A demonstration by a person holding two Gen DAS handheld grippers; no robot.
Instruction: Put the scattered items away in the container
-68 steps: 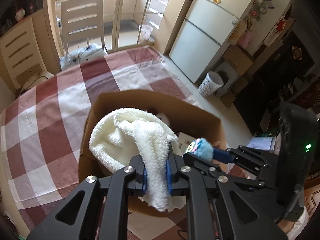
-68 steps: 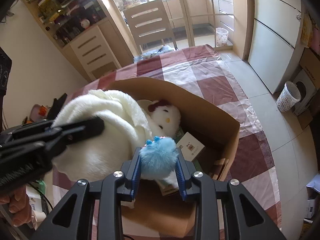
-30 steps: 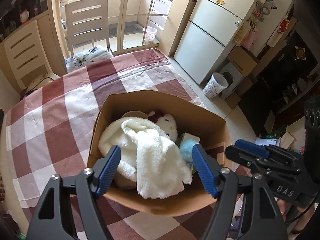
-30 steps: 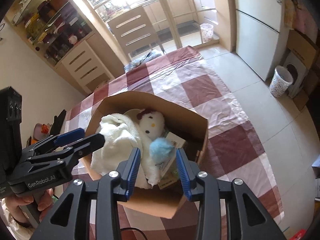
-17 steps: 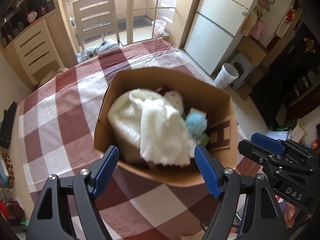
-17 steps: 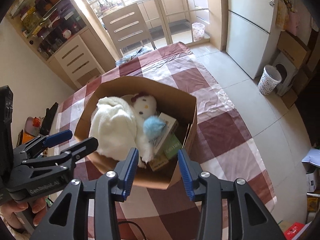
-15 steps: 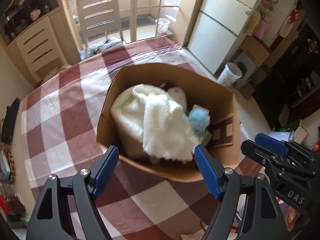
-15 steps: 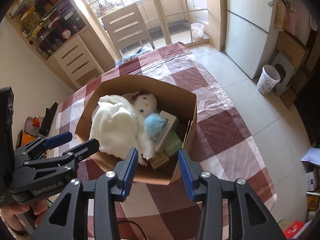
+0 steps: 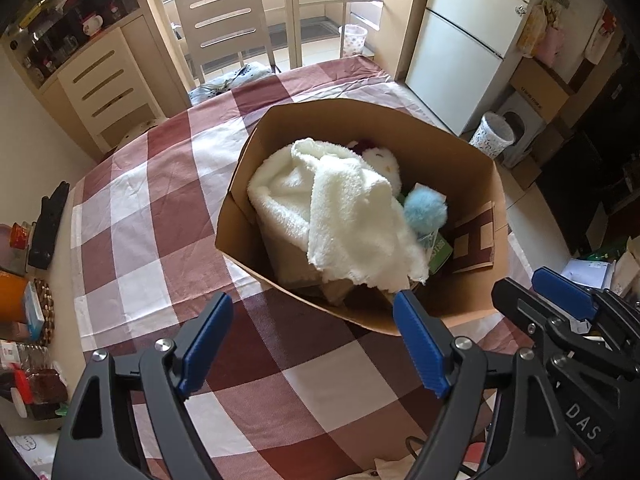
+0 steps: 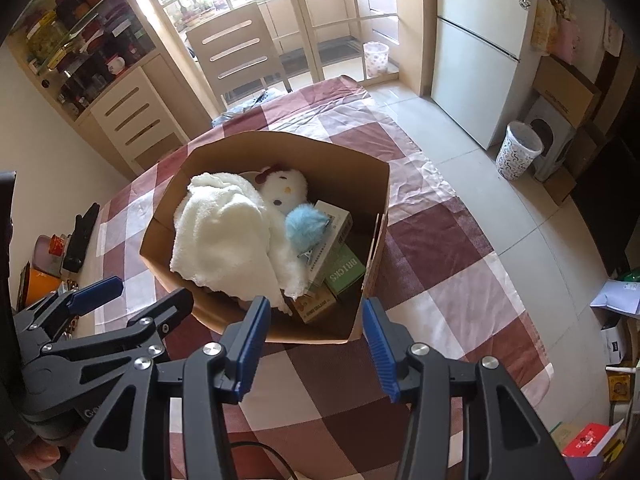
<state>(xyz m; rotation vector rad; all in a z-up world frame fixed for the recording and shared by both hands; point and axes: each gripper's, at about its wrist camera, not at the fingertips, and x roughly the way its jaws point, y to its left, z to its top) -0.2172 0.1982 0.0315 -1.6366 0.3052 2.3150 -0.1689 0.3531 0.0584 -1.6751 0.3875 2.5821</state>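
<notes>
- Both grippers hung empty above the near edge of the table [image 9: 168,216], well short of the box, which reads as the drop being finished
- Left gripper [image 9: 308,344] had its jaws spread wide, just been opening further, nothing between them but checked cloth
- Right gripper [image 10: 316,336] had jaws moderately apart, also just been opening, and clamped nothing
- Cardboard box [image 10: 372,184] stood open on the cloth, so items could go in from above
- White towel [image 9: 340,216] lay heaped on the left inside it, one fold draped toward the near wall
- Blue pompom [image 10: 306,228] rested on the small cartons [image 10: 340,268] beside the white plush [image 10: 286,190]
- No loose item showed on the cloth, so tidying looked nearly done
</notes>
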